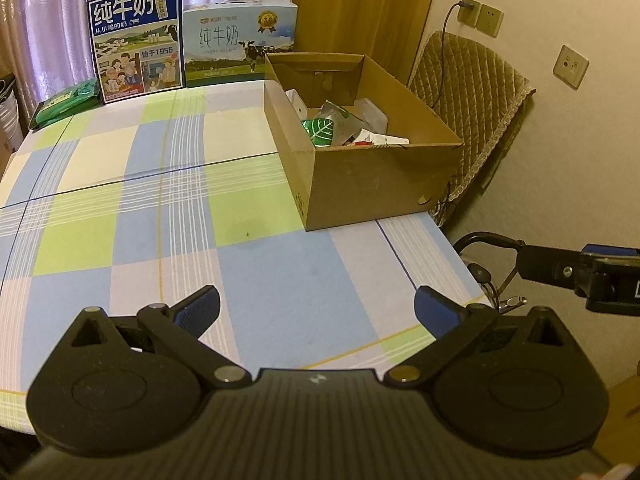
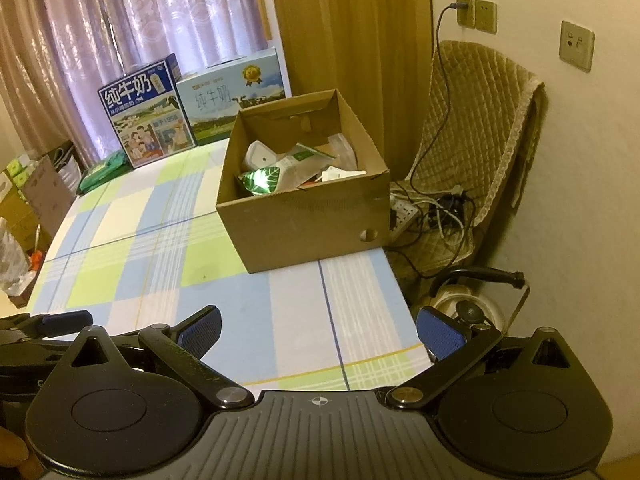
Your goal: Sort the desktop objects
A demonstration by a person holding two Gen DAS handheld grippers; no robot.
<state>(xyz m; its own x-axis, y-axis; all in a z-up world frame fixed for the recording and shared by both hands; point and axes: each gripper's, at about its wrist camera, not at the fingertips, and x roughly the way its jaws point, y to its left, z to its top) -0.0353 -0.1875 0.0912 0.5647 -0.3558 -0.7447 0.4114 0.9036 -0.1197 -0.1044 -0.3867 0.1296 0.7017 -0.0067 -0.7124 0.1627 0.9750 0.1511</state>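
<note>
An open cardboard box (image 1: 372, 184) (image 2: 304, 224) stands on the right side of the checked tablecloth (image 1: 160, 208) (image 2: 168, 248). Inside lie a green leaf-print packet (image 1: 320, 130) (image 2: 262, 179), a white container (image 2: 260, 156) and several other wrappers. My left gripper (image 1: 316, 310) hangs open over the near part of the table, well short of the box, with nothing between its blue pads. My right gripper (image 2: 318, 334) is open too, near the table's front right edge, empty. The right tool's body shows at the edge of the left wrist view (image 1: 580, 272).
Two milk cartons (image 1: 138, 40) (image 1: 240, 42) stand at the far edge by the curtain, with a green packet (image 1: 68, 102) to their left. A padded chair (image 2: 480, 152) holding a power strip and cables sits right of the table. Boxes (image 2: 36, 200) stand on the floor at left.
</note>
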